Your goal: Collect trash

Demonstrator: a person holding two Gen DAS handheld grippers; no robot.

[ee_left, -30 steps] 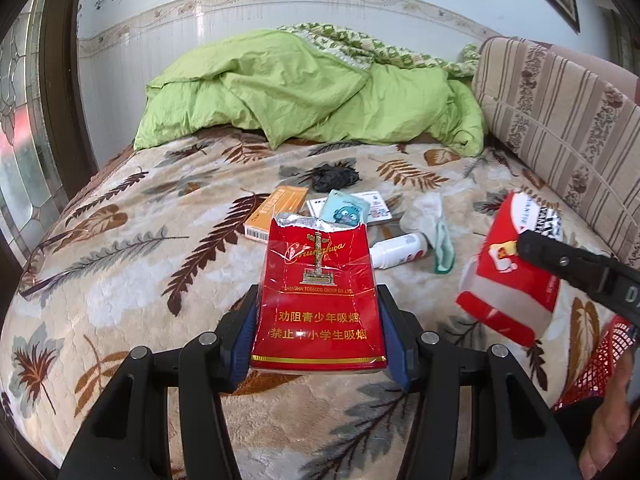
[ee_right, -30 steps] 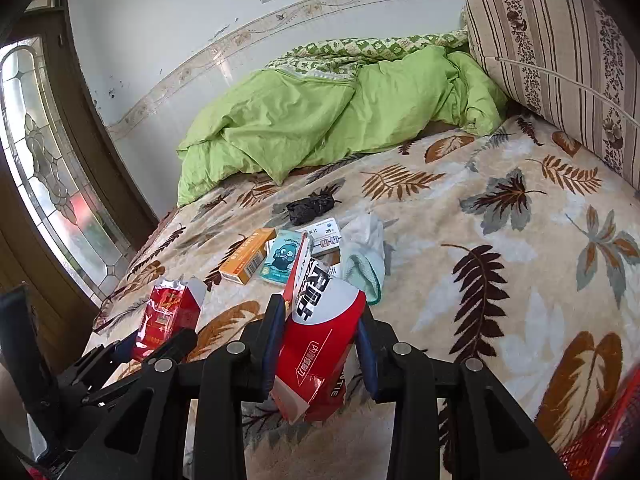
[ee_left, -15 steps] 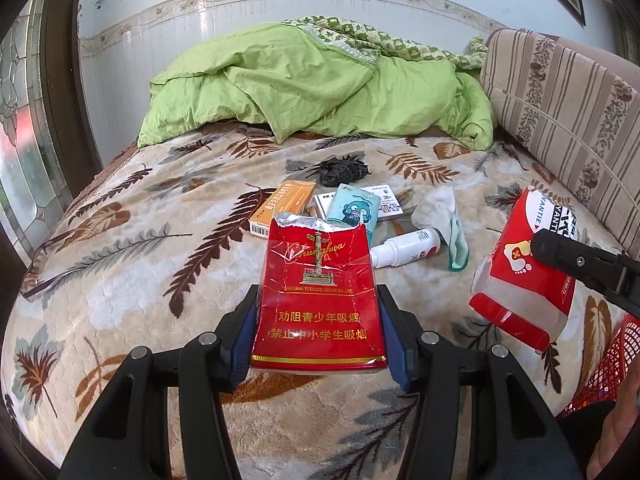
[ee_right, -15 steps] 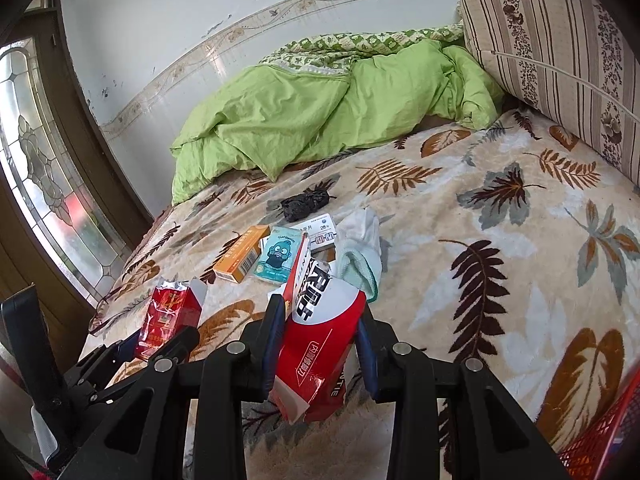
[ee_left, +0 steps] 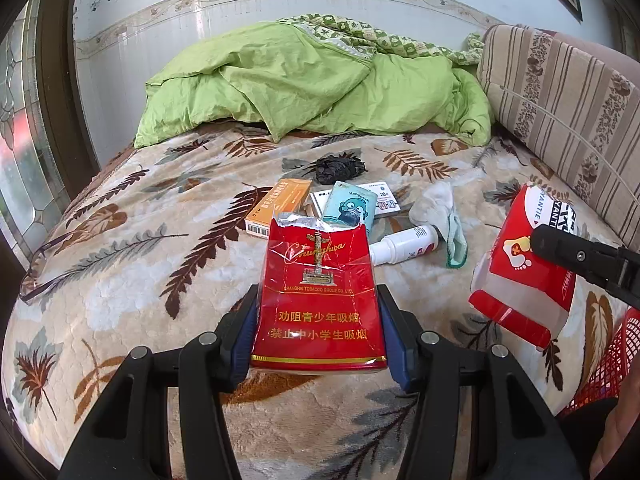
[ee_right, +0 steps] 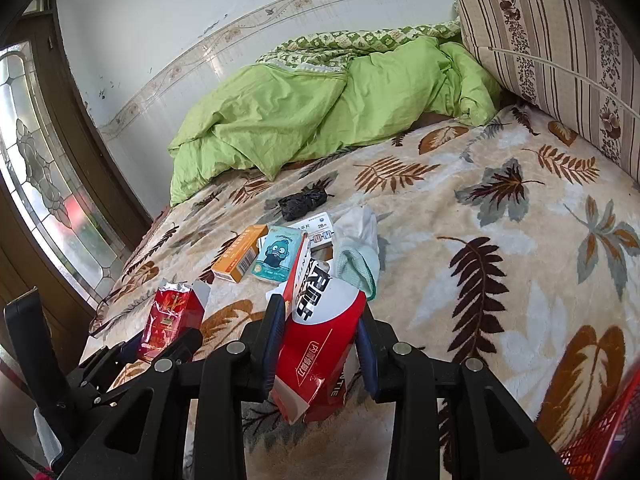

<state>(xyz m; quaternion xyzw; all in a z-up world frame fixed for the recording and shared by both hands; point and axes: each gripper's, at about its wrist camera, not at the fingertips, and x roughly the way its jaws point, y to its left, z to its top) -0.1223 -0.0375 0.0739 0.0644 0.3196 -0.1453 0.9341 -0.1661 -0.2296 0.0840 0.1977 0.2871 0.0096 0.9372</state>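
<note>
Both grippers loaded — trash lifted over the bed.
I hold the cigarette pack [ee_left: 318,300] pinched in the left gripper [ee_left: 318,330], lower centre; the right gripper [ee_right: 320,344] pinches the red carton [ee_right: 320,344] — light, crushable, gripped on side walls.

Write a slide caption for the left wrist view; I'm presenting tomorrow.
Left hand-held gripper holds a red cigarette pack above the littered bed.

Both hand-held grippers held low, angled downward

The left hand-held gripper [ee_left: 318,334] and right hand-held gripper [ee_right: 320,344] are each clamped on something red
</note>
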